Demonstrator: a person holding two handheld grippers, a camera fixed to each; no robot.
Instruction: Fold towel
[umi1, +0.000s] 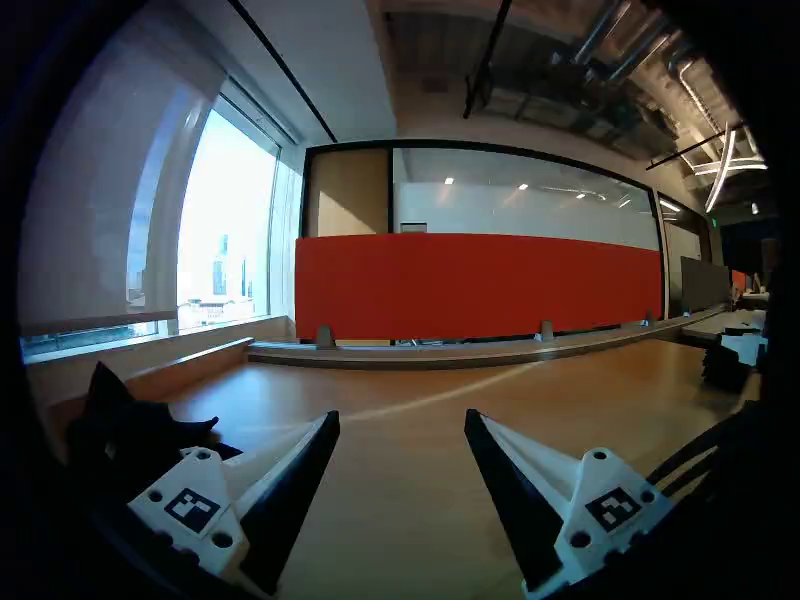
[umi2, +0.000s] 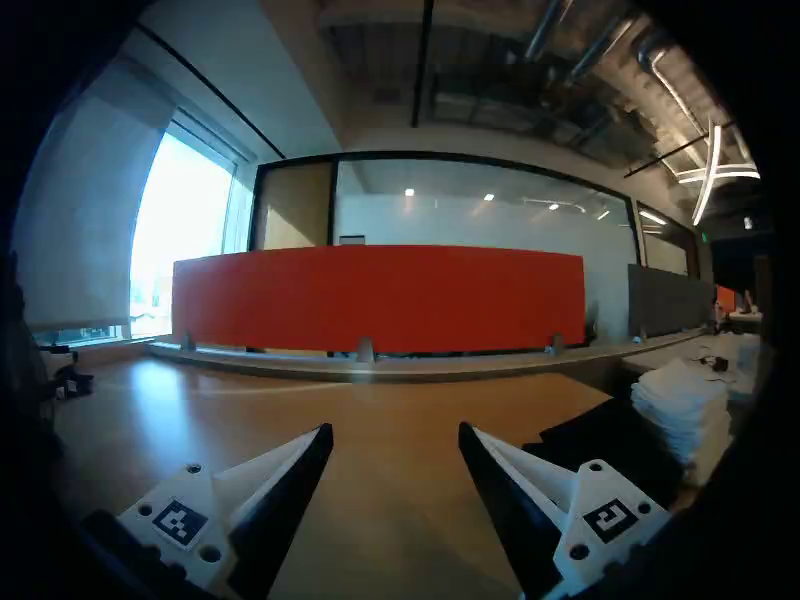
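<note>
A stack of folded white towels (umi2: 686, 408) stands at the right in the right gripper view, with a flat black cloth (umi2: 600, 432) lying on the wooden table (umi2: 400, 470) beside it. My right gripper (umi2: 395, 428) is open over bare wood, left of that cloth, holding nothing. In the left gripper view my left gripper (umi1: 400, 415) is also open above the table (umi1: 420, 470), nothing between its fingers. A dark crumpled cloth-like thing (umi1: 125, 432) lies just left of its left finger (umi1: 250, 490).
A red divider panel (umi1: 480, 285) runs along the table's far edge, with glass walls behind it. Bright windows (umi1: 225, 235) and a ledge line the left side. Black and white items (umi1: 735, 358) sit at the far right. A small dark object (umi2: 70, 382) rests at the far left.
</note>
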